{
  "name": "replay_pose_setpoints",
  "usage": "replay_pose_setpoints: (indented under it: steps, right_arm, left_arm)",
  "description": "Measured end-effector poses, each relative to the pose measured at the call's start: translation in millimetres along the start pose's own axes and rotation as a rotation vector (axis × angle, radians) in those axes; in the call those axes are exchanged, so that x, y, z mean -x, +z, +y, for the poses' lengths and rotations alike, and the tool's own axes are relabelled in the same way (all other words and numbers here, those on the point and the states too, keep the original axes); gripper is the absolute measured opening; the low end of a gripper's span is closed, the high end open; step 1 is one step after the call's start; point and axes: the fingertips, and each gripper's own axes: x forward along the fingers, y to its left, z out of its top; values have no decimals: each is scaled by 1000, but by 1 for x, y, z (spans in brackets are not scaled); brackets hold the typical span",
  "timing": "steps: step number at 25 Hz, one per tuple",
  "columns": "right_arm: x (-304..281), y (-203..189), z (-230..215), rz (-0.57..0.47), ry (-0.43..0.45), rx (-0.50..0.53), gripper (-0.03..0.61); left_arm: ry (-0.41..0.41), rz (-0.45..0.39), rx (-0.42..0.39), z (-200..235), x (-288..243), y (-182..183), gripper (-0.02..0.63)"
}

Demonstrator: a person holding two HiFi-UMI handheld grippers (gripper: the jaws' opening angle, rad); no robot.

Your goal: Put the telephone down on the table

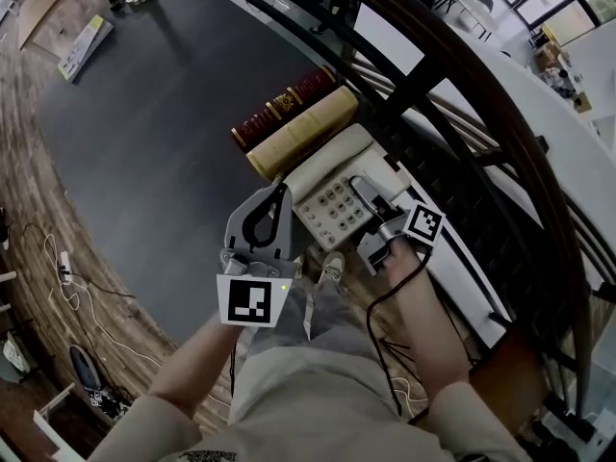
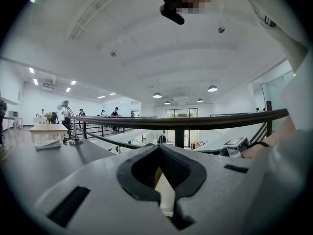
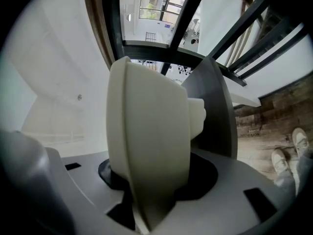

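Cream telephone (image 1: 327, 200) is being clamped at its edges by the left gripper (image 1: 274, 198) and the right gripper (image 1: 375, 210), beside two books (image 1: 294, 118).

The scene is lit brightly and evenly by windows (image 3: 156, 4) and lamps (image 2: 212, 88). Strong fisheye bending and black corners are seen in all views. The near telephone (image 3: 146, 146) is rendered soft.

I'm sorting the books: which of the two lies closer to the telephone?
The tan book, right beside the telephone. The dark red book lies beyond the tan one, on its far side.
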Motion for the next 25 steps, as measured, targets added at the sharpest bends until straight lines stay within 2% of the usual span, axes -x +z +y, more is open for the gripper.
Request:
replay_pose_setpoints:
  steps: [6, 10, 16, 25]
  right_arm:
    - [-13, 1, -20, 4, 1, -9, 206]
    - [-18, 2, -36, 1, -30, 14, 206]
    - [-21, 3, -43, 12, -95, 121, 206]
    - [-25, 6, -47, -8, -164, 194, 210]
  left_arm:
    - [-16, 35, 1, -2, -11, -26, 3]
    - [-31, 62, -3, -6, -16, -46, 3]
    - [-37, 90, 1, -6, -19, -62, 3]
    - [-59, 107, -8, -6, -23, -76, 3]
